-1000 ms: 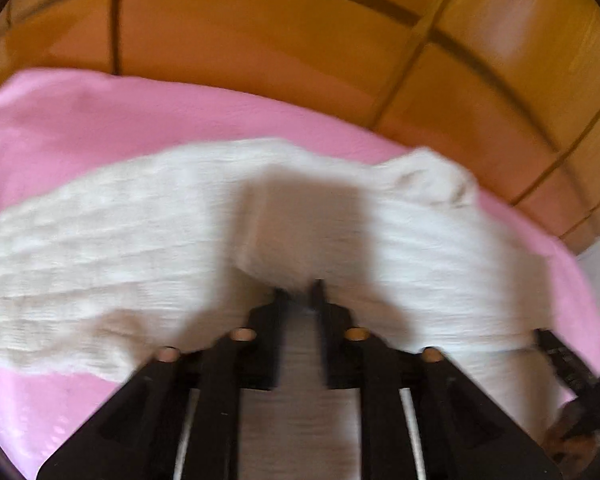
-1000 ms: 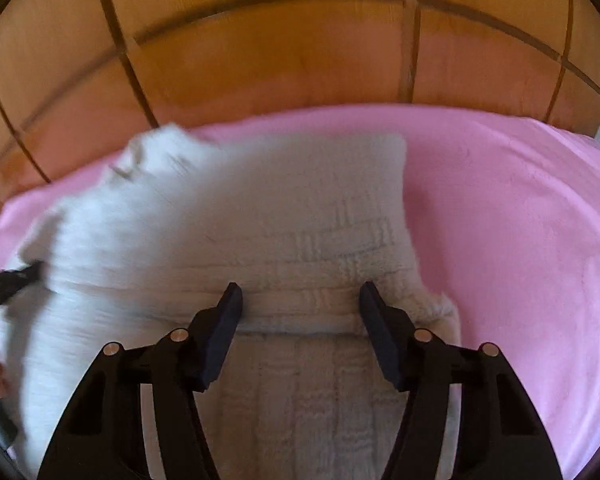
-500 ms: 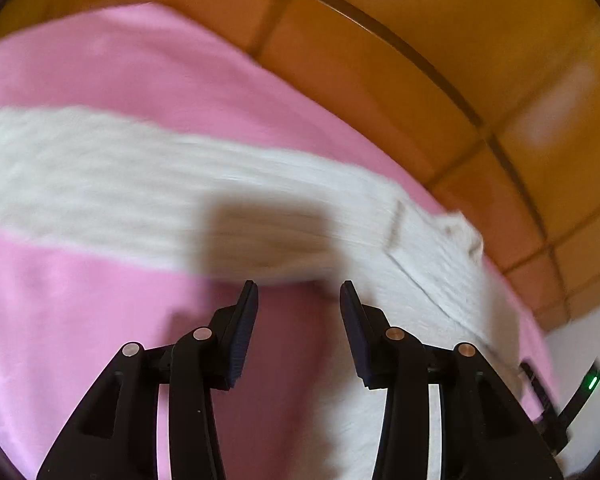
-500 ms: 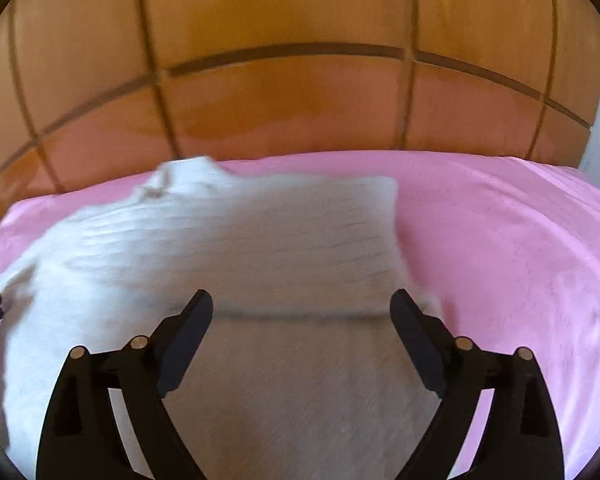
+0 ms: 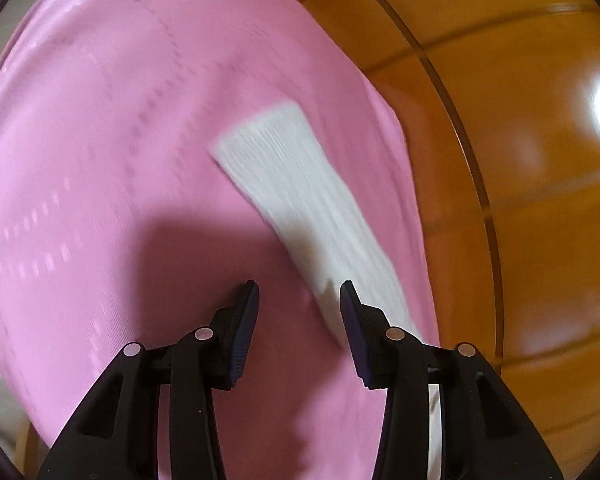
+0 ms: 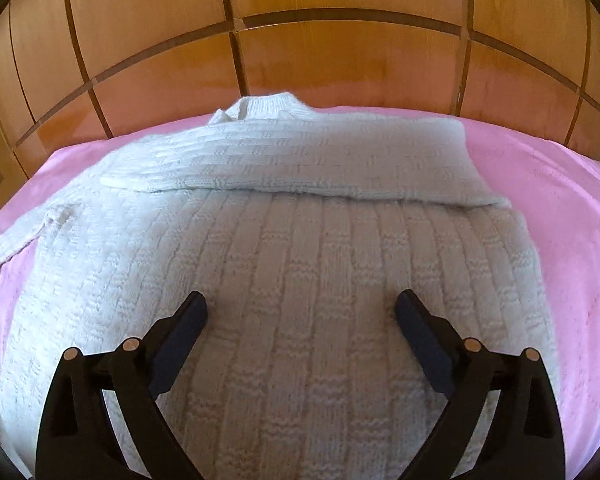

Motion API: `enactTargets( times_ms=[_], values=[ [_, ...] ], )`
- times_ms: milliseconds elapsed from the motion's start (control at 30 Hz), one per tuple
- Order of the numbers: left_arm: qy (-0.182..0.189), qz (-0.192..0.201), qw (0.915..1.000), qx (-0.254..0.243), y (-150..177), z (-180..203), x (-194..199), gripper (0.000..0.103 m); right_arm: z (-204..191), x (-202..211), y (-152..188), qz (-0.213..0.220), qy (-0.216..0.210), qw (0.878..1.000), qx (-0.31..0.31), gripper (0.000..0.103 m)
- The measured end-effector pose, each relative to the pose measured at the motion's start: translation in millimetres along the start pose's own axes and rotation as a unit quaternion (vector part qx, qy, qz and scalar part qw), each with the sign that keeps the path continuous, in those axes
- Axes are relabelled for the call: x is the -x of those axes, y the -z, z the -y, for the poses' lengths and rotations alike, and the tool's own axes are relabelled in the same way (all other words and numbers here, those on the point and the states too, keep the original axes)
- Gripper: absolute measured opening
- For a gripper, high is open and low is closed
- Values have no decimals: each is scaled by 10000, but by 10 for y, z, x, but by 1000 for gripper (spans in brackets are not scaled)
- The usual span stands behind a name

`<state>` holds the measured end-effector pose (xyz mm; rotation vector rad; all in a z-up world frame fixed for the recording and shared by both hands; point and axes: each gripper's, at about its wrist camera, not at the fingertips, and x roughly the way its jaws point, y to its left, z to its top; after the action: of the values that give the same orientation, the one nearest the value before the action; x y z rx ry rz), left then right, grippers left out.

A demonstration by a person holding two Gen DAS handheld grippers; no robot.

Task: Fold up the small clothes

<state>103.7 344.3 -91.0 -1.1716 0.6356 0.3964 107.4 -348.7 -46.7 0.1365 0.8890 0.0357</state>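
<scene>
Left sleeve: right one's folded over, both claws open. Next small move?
Probably move the left claw onto the left sleeve and close. That sleeve lies stretched out on the pink blanket, while the other sleeve crosses the sweater.

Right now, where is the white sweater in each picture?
Left wrist: only one sleeve of the white sweater shows, slanting from the middle to the open left tongs.
Right wrist: it fills the middle and bottom, under the open right tongs.
Shared landmark: the pink blanket.

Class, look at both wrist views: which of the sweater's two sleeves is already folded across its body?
The right sleeve, lying across the sweater chest. The left sleeve stretches out over the pink blanket.
</scene>
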Motion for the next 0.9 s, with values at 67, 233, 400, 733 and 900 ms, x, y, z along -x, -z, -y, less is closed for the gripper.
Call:
enactTargets(
  times_ms=[67, 233, 400, 733, 900],
  values=[
    [-46, 40, 10000, 9, -84, 56, -123, 39, -3, -12, 7, -6, 23, 10000, 17, 97],
    [-431, 63, 9971, -627, -203, 377, -335, 6, -50, -30, 16, -9, 141, 9999, 92, 98],
    [97, 31, 9860, -1662, -5, 884, -176, 6, -55, -37, 26, -5, 165, 9998, 79, 98],
    [1361, -981, 9039, -3935, 1966, 2233, -414, 6, -13, -30, 27, 34, 53, 10000, 4, 98],
    [1142, -1606, 8722, -4477, 2702, 2341, -872, 6, 16, -18, 32, 59, -58, 9999, -86, 98]
  ],
)
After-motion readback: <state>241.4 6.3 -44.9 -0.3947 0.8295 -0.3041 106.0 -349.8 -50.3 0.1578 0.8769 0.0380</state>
